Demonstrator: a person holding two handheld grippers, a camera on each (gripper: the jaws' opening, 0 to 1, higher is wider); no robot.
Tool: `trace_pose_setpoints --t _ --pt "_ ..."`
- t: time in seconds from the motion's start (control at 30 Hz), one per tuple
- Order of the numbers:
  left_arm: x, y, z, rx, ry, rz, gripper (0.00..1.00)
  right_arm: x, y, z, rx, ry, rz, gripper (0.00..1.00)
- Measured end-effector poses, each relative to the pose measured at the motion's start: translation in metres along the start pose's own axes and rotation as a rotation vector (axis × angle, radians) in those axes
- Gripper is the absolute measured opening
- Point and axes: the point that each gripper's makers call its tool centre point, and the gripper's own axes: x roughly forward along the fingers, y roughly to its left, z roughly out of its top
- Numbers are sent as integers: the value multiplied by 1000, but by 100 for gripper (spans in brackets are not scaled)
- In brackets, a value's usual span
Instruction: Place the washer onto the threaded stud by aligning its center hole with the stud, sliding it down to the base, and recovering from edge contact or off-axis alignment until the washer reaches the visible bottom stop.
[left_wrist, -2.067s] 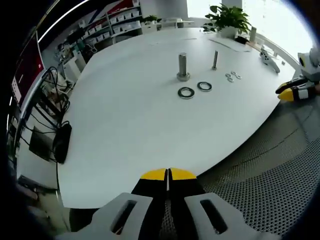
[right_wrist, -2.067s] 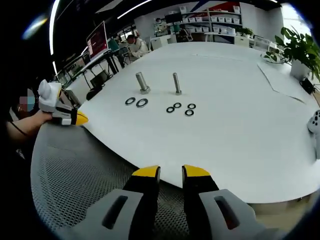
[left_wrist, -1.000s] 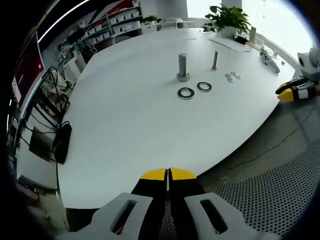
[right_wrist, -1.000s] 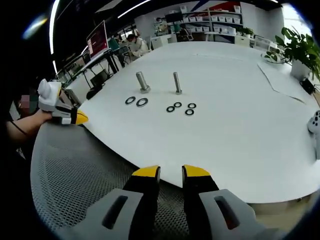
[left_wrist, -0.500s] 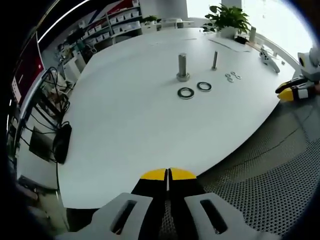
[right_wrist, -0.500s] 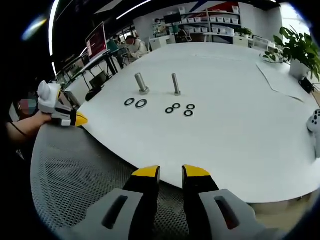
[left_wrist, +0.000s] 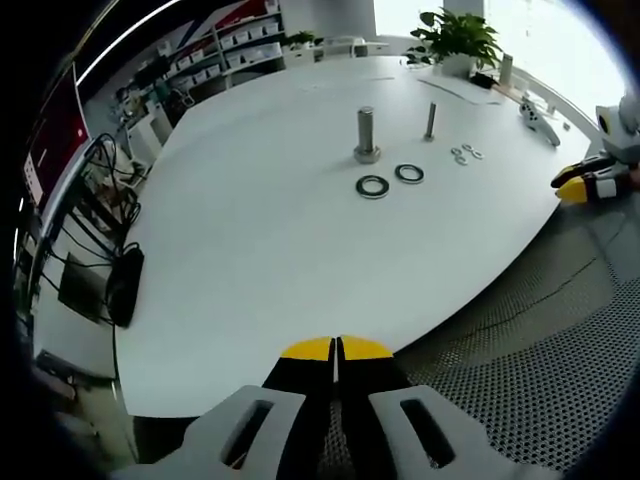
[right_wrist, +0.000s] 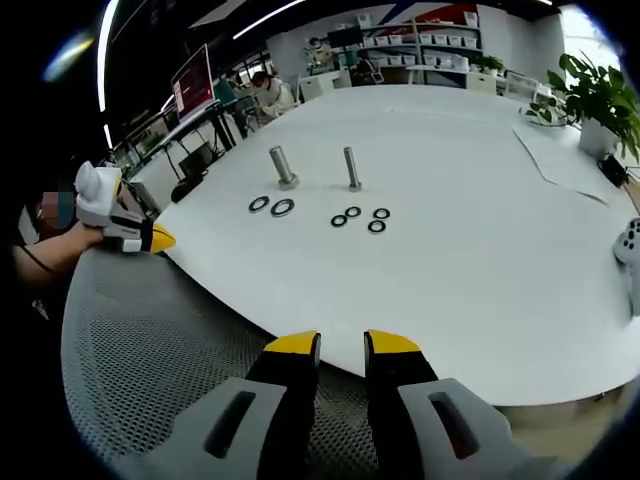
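White round table (left_wrist: 250, 250) under both grippers, shelving and a potted plant (left_wrist: 455, 35) at frame top. Left gripper (left_wrist: 336, 349): yellow-tipped jaws pressed together, nothing between them, low centre over the table edge. Right gripper (right_wrist: 342, 343): jaws slightly apart, holding nothing. Thick threaded stud (right_wrist: 283, 165) and thin stud (right_wrist: 351, 167) upright at upper centre. Two large washers (right_wrist: 272, 206) lie flat just below the thick stud; three small washers (right_wrist: 362, 219) below the thin one.

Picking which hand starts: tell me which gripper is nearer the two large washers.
Left, narrowly, as best I can judge. The left gripper sits just off the table edge beside the large washers; the right gripper is further back.
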Motion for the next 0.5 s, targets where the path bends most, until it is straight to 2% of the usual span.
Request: trace_pose_setpoints --t 0.5 --pt "-1 1 1 -4 -8 5 0 1 0 -1 -8 9 5 20"
